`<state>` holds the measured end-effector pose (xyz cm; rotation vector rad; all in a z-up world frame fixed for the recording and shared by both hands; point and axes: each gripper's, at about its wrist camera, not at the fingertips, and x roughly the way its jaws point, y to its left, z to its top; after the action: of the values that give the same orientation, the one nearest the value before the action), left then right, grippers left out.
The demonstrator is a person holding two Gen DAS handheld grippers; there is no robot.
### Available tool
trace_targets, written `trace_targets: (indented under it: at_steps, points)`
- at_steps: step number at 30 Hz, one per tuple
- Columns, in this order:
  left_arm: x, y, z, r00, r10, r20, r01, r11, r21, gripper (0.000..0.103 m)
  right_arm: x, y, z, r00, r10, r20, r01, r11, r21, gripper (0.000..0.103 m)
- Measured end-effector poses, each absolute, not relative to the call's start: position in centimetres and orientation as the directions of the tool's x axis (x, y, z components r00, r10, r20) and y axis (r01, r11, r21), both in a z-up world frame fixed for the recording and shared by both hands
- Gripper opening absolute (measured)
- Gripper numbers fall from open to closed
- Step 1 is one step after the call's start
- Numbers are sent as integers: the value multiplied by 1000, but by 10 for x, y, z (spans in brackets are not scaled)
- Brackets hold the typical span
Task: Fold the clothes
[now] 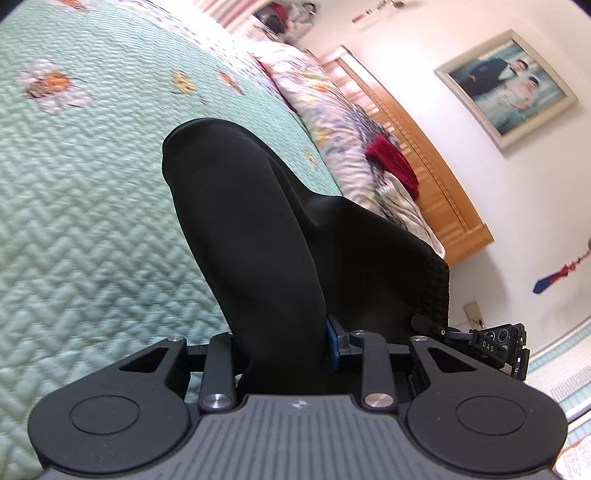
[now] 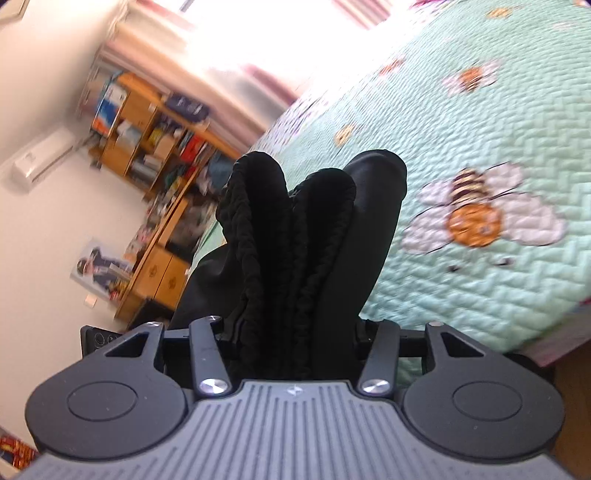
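Where the left gripper (image 1: 284, 343) closes, its jaws stand narrow and clamp a smooth fold of the black garment (image 1: 251, 229); one blue pad (image 1: 332, 345) shows pressed against the cloth's right side, the other is hidden behind it. The right gripper (image 2: 295, 339) stands somewhat wider and pinches a thicker bunch of the same garment (image 2: 310, 236), with ribbed, gathered edges that look like a waistband doubled over.

From each grip the cloth rises forward and away from the fingers, so both hands hold it lifted, and none of it can be seen resting on the bed (image 1: 74, 184). Judging by this, the garment's long axis runs between the two grippers, and the coming move turns on carrying that held edge out over the bed's green quilt, which lies ahead of both. Neither hand looks clearly nearer; the bed's near edge shows at the right gripper's lower right.

Only the left view shows the pillows (image 1: 325, 125), a red cloth (image 1: 395, 162), the wooden headboard (image 1: 424, 155) and a framed picture (image 1: 509, 88) on the wall, plus the tip of the other gripper at its right. Only the right view shows the bright window (image 2: 266, 33), the cluttered shelves (image 2: 155, 136) and the ribbed edge. How much cloth hangs below is hidden in both.
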<state>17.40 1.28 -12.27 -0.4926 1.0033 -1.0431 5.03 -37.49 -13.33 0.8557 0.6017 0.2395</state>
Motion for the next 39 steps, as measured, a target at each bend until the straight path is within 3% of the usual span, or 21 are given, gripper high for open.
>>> trace_targets:
  at_steps: [6, 13, 22, 29, 34, 39]
  points:
    - [164, 9, -120, 168, -877, -450, 475, 472, -743, 32, 53, -387, -142, 819, 419, -392, 48, 630, 775, 51]
    - [131, 101, -102, 388, -819, -422, 373, 558, -741, 32, 118, -340, -131, 738, 569, -363, -116, 637, 762, 51]
    - [26, 264, -69, 733, -548, -403, 125, 691, -712, 32, 219, -180, -114, 457, 833, -312, -393, 504, 769, 51]
    - [-59, 364, -64, 859, -348, -376, -40, 686, -726, 32, 242, -42, -109, 234, 927, -292, -501, 372, 782, 51]
    - [-56, 384, -68, 852, -360, -380, -43, 675, -736, 32, 230, -10, -116, 193, 937, -291, -492, 349, 798, 51]
    - [-4, 345, -74, 775, -503, -384, 80, 680, -729, 32, 194, -65, -121, 316, 902, -295, -424, 412, 806, 51]
